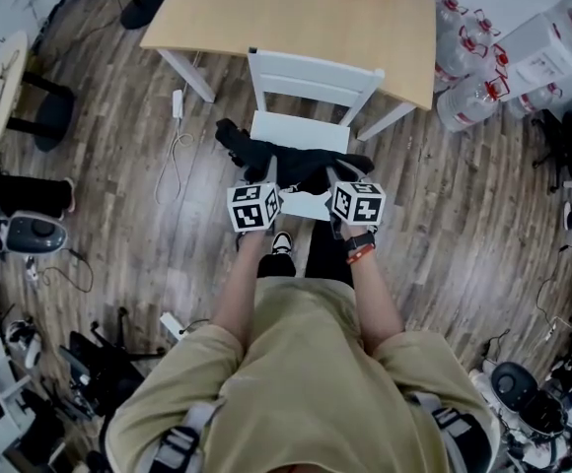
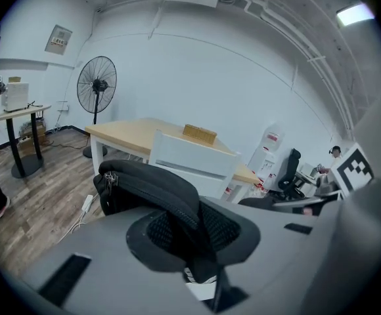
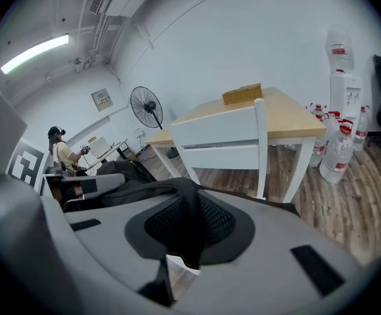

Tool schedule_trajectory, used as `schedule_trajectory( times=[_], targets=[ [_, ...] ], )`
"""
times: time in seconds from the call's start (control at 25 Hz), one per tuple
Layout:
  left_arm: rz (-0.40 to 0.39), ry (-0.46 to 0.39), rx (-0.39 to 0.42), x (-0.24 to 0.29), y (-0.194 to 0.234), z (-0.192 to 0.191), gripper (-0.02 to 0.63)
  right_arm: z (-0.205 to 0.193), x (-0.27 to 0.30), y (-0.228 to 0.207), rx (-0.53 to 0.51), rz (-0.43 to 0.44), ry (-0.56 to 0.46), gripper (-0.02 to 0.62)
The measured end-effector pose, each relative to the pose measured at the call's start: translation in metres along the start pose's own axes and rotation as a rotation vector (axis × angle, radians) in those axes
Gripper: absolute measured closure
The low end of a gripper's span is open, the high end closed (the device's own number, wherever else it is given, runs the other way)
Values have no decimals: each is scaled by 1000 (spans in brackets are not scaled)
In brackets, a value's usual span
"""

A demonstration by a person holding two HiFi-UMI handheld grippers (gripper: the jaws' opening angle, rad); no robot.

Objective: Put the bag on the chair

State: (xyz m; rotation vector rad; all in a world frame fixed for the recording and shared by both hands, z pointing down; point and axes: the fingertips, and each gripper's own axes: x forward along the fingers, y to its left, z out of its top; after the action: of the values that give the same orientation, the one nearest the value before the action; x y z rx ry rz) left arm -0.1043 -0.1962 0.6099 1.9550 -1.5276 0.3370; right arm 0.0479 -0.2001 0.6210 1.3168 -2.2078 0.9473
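A black bag (image 1: pixel 301 164) hangs between both grippers just over the seat of a white chair (image 1: pixel 311 79) that stands against a wooden table (image 1: pixel 296 13). My left gripper (image 1: pixel 262 197) is shut on the bag's left side; in the left gripper view the black fabric (image 2: pixel 157 186) with its zipper runs up out of the jaws. My right gripper (image 1: pixel 350 193) is shut on the bag's right side, and the right gripper view shows a fold of the bag (image 3: pixel 184 209) pinched between the jaws, with the chair back (image 3: pixel 220 136) beyond.
Several water bottles (image 1: pixel 473 62) stand right of the table. A white power strip with cable (image 1: pixel 178 106) lies on the wood floor to the left. A standing fan (image 2: pixel 96 87) and a small round table (image 1: pixel 0 77) are off to the left. Office chairs and gear ring the floor edges.
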Motion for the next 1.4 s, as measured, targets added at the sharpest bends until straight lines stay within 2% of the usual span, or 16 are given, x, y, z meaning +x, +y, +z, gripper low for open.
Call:
schedule_trajectory(
  times=[0.68,1.04,1.4],
  targets=[
    [57,204,-91,82,30,-94,525,-72,84,-59,42,8,188,523],
    [95,263,-169,123,46,-131,525,-98,125,-88,52,-8,244,523],
    [105,310,-166,157,63,-158,525,-120,162,-107,50,-18,310,523]
  ],
)
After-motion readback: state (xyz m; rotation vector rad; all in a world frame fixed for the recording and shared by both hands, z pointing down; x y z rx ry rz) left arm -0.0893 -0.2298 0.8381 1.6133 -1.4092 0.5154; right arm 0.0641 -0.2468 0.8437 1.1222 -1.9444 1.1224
